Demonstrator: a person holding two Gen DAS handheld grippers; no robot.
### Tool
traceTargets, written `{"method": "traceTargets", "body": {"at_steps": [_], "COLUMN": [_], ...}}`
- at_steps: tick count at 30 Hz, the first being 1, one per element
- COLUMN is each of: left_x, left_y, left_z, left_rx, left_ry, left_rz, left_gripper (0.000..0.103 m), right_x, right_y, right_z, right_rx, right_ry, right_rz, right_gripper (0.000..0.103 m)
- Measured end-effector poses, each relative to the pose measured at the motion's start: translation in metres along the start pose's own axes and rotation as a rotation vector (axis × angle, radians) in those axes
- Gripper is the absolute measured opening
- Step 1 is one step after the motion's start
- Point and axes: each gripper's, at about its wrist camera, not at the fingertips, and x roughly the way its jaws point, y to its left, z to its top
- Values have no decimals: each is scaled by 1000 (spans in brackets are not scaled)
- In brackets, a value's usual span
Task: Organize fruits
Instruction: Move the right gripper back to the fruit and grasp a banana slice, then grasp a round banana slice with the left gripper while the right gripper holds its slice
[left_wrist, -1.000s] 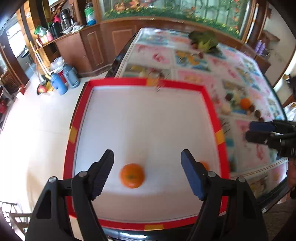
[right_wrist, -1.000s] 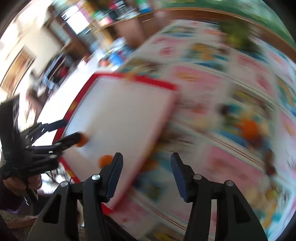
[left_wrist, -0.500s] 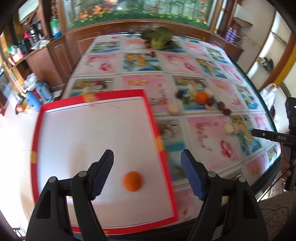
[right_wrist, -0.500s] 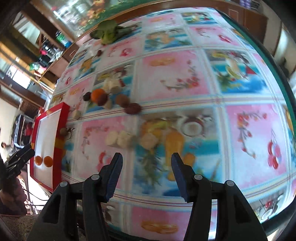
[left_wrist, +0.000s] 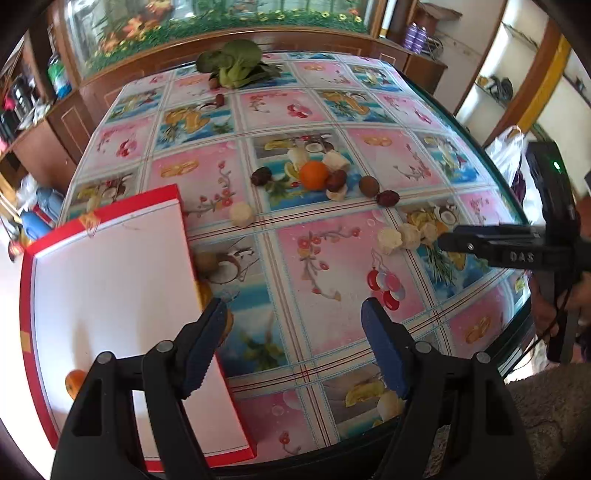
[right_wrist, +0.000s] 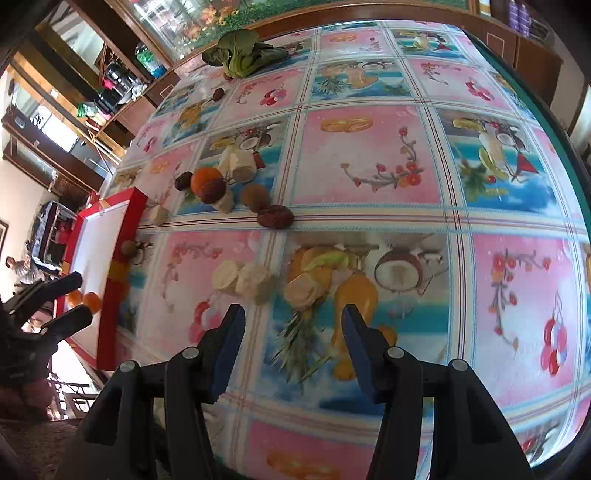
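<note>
We read the loose fruit as the work still to do: an orange (left_wrist: 314, 175) sits a little above the middle of the left wrist view, ringed by dark dates (left_wrist: 387, 198) and pale cut pieces (left_wrist: 399, 236) scattered over the flowered tablecloth (left_wrist: 325, 258). Two oranges (right_wrist: 85, 300) already lie on the white, red-rimmed tray (left_wrist: 177, 210) at the left edge of both views, which suggests that is where fruit gets gathered, sorted by kind.

Our left gripper (left_wrist: 293, 343) hangs over the tray's right rim at the bottom of its view, jaws spread wide with nothing between them. Our right gripper (right_wrist: 293, 345) is likewise released and empty, poised low in its frame just below three pale pieces (right_wrist: 255, 282), its fingers tilted down at the cloth. We judge one of these its likely next pick.

A leafy green vegetable (left_wrist: 236, 66) rests at the far end of the table, apart from the fruit.
</note>
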Motion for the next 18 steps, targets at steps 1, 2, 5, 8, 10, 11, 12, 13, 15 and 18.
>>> {"method": "traceTargets", "body": {"at_steps": [1, 2, 5, 8, 10, 11, 12, 13, 15, 18], "left_x": [3, 6, 18, 32, 40, 47, 52, 58, 69, 79], "left_y": [-5, -8, -19, -30, -35, -38, -40, -42, -49, -65], "left_z": [1, 2, 6, 13, 19, 22, 26, 30, 39, 46], "left_rx": [16, 26, 59, 94, 106, 108, 106, 102, 95, 139], "left_ry": [9, 16, 34, 49, 62, 74, 86, 97, 116, 124], "left_rz": [0, 1, 14, 37, 39, 44, 45, 38, 13, -1], "left_gripper": [76, 76, 76, 76, 76, 76, 76, 76, 76, 76], "right_x": [3, 7, 15, 23, 26, 27, 28, 29, 31, 28], "right_y": [-1, -3, -3, 5, 12, 14, 18, 22, 25, 19], "right_z": [2, 4, 10, 13, 14, 14, 14, 14, 13, 12], "right_rx": [-2, -7, -33, -94, -141, -159, -186, -217, -260, -255], "right_ry": [5, 10, 25, 44, 49, 55, 55, 54, 57, 54], "right_rz": [-3, -8, -29, -58, -84, -91, -108, -132, -162, -151], "right_gripper": [54, 54, 50, 43, 40, 39, 37, 33, 27, 25]}}
